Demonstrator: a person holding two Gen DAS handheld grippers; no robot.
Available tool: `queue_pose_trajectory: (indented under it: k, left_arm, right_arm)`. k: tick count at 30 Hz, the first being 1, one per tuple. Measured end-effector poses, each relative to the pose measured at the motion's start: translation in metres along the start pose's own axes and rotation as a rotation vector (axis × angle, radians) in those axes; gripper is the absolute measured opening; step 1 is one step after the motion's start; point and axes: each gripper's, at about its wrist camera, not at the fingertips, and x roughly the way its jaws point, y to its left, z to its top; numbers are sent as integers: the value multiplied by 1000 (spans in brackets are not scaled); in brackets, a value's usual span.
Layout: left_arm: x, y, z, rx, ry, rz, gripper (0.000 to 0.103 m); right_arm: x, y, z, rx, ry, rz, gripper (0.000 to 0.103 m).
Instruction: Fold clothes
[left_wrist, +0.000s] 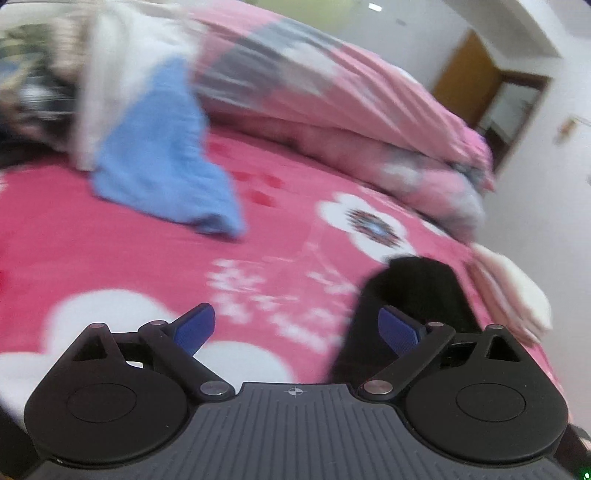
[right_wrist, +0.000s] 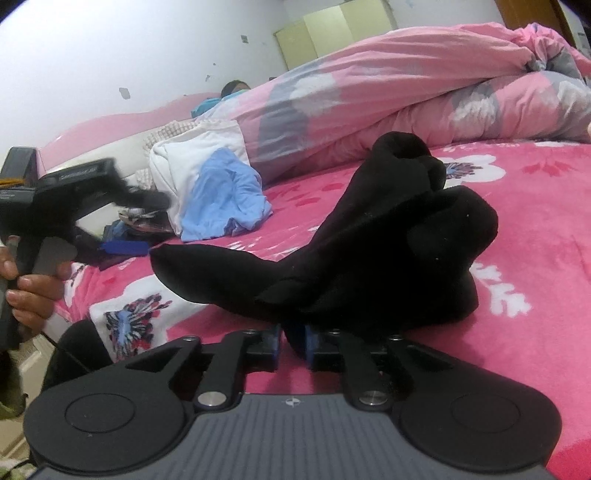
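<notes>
A black garment (right_wrist: 369, 240) lies bunched on the pink flowered bed sheet (right_wrist: 535, 221), right in front of my right gripper (right_wrist: 291, 339). The right jaws stand a little apart, with the garment's near edge lying over and between the blue pads (right_wrist: 309, 345); the pads do not look pressed on it. My left gripper (left_wrist: 295, 317) is open wide over the sheet, nothing between its fingers. The black garment (left_wrist: 413, 288) shows just behind its right finger. In the right wrist view a hand (right_wrist: 29, 291) holds the left gripper's body (right_wrist: 55, 192) at the far left.
A light blue garment (right_wrist: 221, 199) and a white cloth (right_wrist: 192, 155) lie at the back left, against a rolled pink quilt (right_wrist: 406, 85). A person (right_wrist: 234, 88) lies at the bed's far end. A pale pink folded item (left_wrist: 513, 291) sits by the bed's right edge.
</notes>
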Motion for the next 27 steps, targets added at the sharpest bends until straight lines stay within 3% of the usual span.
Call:
queue_pose_trajectory:
  k: [2,10,14,19,22,27]
  left_arm:
    - [12,-21,-4,48,20,-57,97]
    - [48,-90,-27,279,92,-200,98]
    - [61,-109,-38,370,112,-199,98]
    - [72,-128,-50,478,112,-131,96]
    - [75,-135,-55,523,95,-108,89]
    - [72,-142,-59,581,72,-91,61]
  right_arm:
    - [-7,0,1,3,-13,5,45]
    - [-45,-18,-1,44,-54,-92,54]
    - [-71,-47,-5,140,-91,-182,56]
    - [-95,-85,-11,296,-149,-249,56]
    - [-97,-96,-12,352,-166,-245,56]
    - [-84,-91,-3,337,-178,-177,56]
